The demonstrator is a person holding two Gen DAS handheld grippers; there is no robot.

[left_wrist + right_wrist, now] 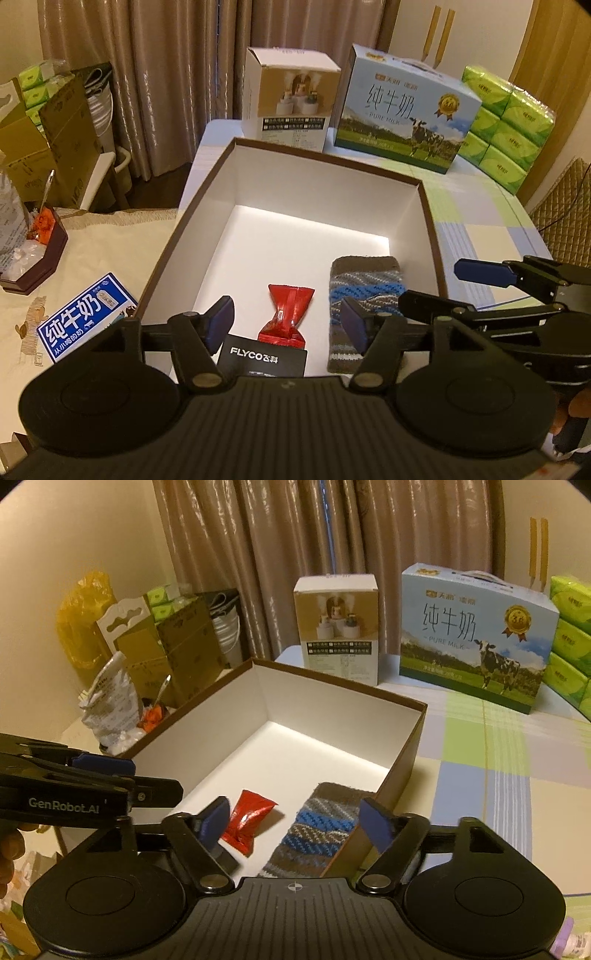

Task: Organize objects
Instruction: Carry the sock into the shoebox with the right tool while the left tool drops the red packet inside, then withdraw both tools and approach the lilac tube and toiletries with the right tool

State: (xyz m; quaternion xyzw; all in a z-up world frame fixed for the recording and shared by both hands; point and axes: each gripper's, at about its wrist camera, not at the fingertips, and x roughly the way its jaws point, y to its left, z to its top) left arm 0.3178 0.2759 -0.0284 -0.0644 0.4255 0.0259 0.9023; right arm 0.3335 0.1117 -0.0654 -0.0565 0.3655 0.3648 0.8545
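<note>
A: What sits on the left of the worktop (480, 236)?

B: A dark little tray (37, 254) with a crinkly bag (107, 705) and orange bits. Near it lies a blue milk carton (83, 319), flat on the cream cloth.

A: And in the middle?

B: A big open box (207, 192), brown outside and white inside. A black card (264, 356) that says FLYCO lies at its near edge. A red candy (288, 310) lies right behind it. A knitted striped pouch (364, 291) lies to the right of the candy, by the box's right wall.

A: What are the claws doing?

B: The left claw (288, 323) hangs over the near edge of the box. It is spread wide and pinches nothing. The right claw (295, 823) is spread wide too, above the pouch and the box's right wall, and it is empty.

A: What stands behind?

B: A white carton (290, 96), then a blue milk case (402, 110) with a cow, then green tissue packs (509, 129).
</note>
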